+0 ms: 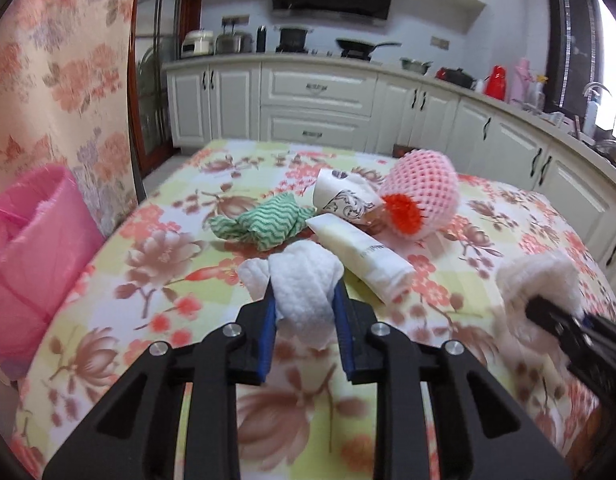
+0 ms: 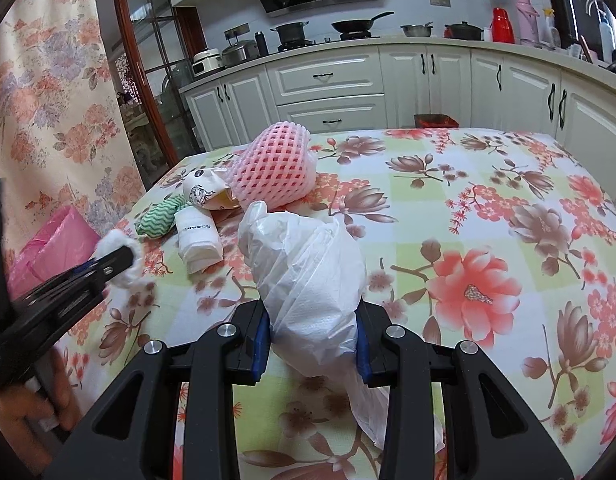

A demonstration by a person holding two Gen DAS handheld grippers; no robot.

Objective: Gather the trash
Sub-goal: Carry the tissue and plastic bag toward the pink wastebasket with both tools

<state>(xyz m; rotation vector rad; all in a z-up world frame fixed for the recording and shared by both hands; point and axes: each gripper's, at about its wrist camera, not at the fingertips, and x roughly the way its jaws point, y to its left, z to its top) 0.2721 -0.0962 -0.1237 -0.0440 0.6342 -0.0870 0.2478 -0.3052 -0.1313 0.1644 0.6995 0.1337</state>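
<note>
My left gripper (image 1: 304, 294) is shut on a crumpled white paper towel (image 1: 304, 272) just above the floral tablecloth (image 1: 156, 280). In the right wrist view that gripper (image 2: 122, 260) shows at the left with the towel (image 2: 120, 244) at its tips. My right gripper (image 2: 312, 320) is shut on a white plastic bag (image 2: 308, 264) stuffed with paper. On the table behind lie a pink foam fruit net (image 1: 423, 192), a crushed paper cup (image 1: 343, 196), a green zigzag cloth (image 1: 264, 220) and a white packet (image 1: 367, 256).
A pink bin liner (image 1: 32, 248) stands open off the table's left edge, in front of a floral curtain (image 1: 56, 80). White kitchen cabinets (image 1: 315, 100) with pots on the counter run behind the table. A hand (image 2: 24, 412) holds the left gripper's handle.
</note>
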